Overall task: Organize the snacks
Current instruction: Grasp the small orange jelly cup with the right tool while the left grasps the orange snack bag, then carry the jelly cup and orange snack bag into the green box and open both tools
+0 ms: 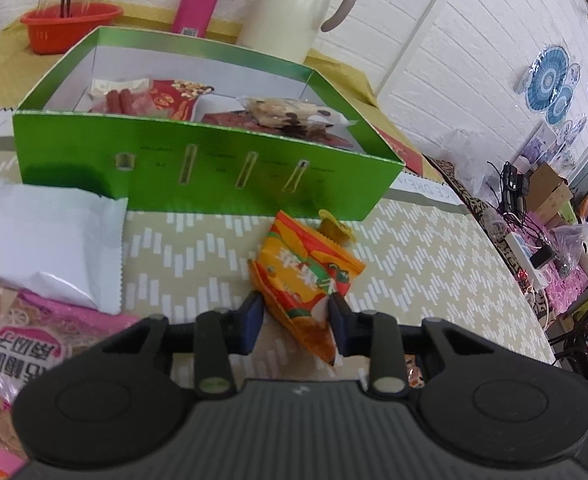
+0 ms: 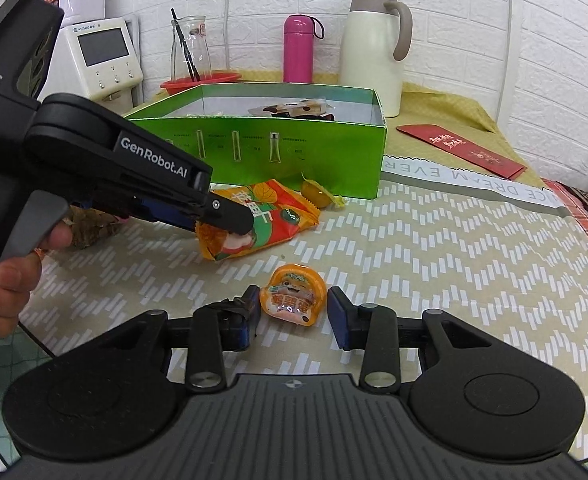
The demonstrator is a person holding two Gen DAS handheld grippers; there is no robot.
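Observation:
A green box (image 1: 214,168) holds several snacks and stands at the back of the patterned mat; it also shows in the right wrist view (image 2: 294,148). My left gripper (image 1: 294,316) has its pads against both sides of an orange snack packet (image 1: 306,276) lying on the mat, also seen in the right wrist view (image 2: 262,220). My right gripper (image 2: 294,316) is open around an orange jelly cup (image 2: 292,300) on the mat, with a gap on each side. A second yellow jelly cup (image 2: 316,194) lies by the box front.
A white packet (image 1: 50,240) and a pink packet (image 1: 10,360) lie left of my left gripper. A cream jug (image 2: 374,52), pink bottle (image 2: 298,50), red bowl (image 2: 198,80) and glass carafe (image 2: 188,48) stand behind the box. A red envelope (image 2: 462,150) lies at right.

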